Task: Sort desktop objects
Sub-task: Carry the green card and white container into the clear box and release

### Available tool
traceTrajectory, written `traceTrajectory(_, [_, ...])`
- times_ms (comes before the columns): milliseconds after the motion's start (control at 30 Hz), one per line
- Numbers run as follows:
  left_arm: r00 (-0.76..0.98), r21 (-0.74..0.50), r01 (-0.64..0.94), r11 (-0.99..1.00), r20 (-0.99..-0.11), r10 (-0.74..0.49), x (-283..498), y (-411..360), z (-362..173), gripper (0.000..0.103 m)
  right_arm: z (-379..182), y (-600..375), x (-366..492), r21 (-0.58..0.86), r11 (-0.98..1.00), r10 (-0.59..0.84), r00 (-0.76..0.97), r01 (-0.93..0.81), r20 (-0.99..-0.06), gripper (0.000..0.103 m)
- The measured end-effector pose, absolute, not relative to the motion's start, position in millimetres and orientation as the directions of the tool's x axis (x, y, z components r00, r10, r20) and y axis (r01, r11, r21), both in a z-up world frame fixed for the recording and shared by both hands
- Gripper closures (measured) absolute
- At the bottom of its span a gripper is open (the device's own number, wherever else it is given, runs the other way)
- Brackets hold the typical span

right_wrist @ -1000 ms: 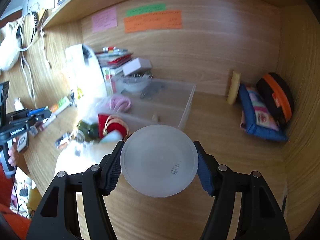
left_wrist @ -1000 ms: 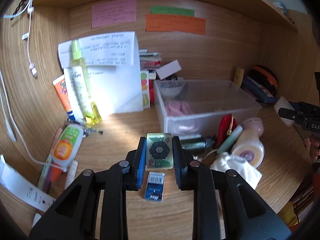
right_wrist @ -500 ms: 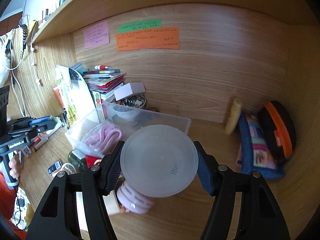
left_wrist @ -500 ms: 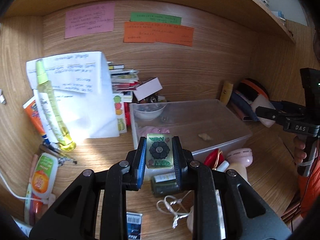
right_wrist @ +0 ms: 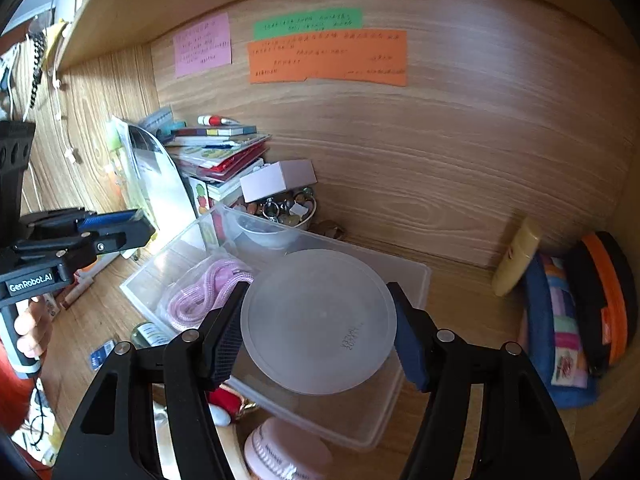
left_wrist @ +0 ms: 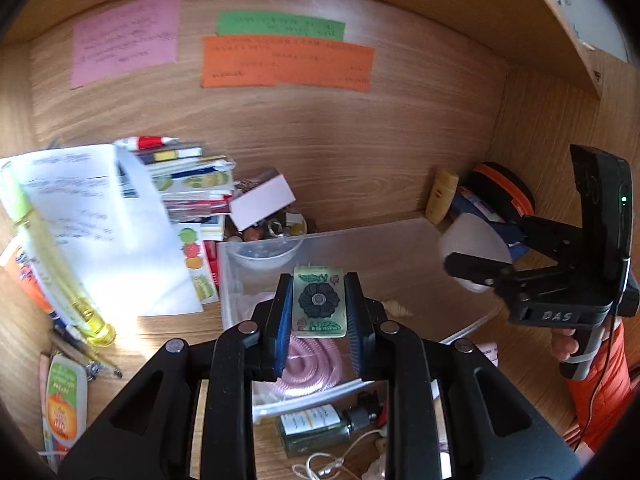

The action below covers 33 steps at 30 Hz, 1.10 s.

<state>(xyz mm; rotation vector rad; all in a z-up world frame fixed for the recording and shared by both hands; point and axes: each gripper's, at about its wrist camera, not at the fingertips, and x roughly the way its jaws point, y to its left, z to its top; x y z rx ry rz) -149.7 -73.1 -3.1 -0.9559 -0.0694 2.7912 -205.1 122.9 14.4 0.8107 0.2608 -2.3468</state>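
Left wrist view has the left gripper point(left_wrist: 319, 308) with jaws clamped on a small flat green tile with a dark flower point(left_wrist: 319, 302), held long axis upright above the near end of the clear plastic storage box point(left_wrist: 400, 248) on the bench. Right gripper point(right_wrist: 318, 330) pinches a round translucent plastic lid point(right_wrist: 318, 322) by its rim, over the box's right half, so both loads sit directly above it
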Motion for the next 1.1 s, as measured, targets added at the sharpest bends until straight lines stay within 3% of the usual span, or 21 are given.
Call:
traceTrajectory(567, [-0.642, -0.124, -0.184, -0.975, -0.736, 0.215, -226, -57, -37, 0.079, -28, 86, -257, -0.046, -0.756, -0.425, -0.542, 0.653, -0.725, 0.041])
traceTrajectory(1100, [-0.502, -0.107, -0.247, -0.963, -0.836, 0.222, -268, -37, -73, 0.079, -45, 87, -271, -0.030, -0.763, -0.388, -0.495, 0.645, -0.777, 0.041])
